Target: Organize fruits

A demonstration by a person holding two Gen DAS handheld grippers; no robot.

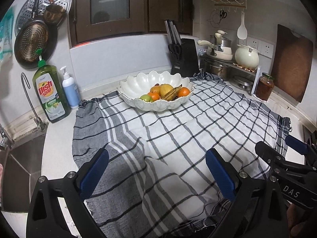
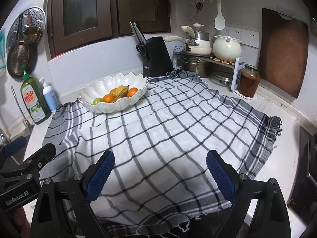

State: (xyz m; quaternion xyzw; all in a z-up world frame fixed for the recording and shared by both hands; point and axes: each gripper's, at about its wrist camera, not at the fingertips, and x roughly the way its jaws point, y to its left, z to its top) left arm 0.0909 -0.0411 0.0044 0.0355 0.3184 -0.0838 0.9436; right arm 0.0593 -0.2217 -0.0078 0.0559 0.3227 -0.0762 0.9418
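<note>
A: Where is the fruit (image 1: 165, 93) seen?
B: Piled in the bowl (image 1: 138, 83), above centre of the frame, on the checked cloth (image 1: 178, 138).
A: And the grippers?
B: The left gripper (image 1: 157, 171) and right gripper (image 2: 160, 173) are held low in the frame, jaws spread apart, nothing gripped.

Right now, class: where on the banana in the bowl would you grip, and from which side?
Grip the banana mid-length, from above. It lies tilted across the other fruit in the bowl, so its upper side is exposed; oranges crowd both flanks, so jaws should straddle its narrow width.
</note>
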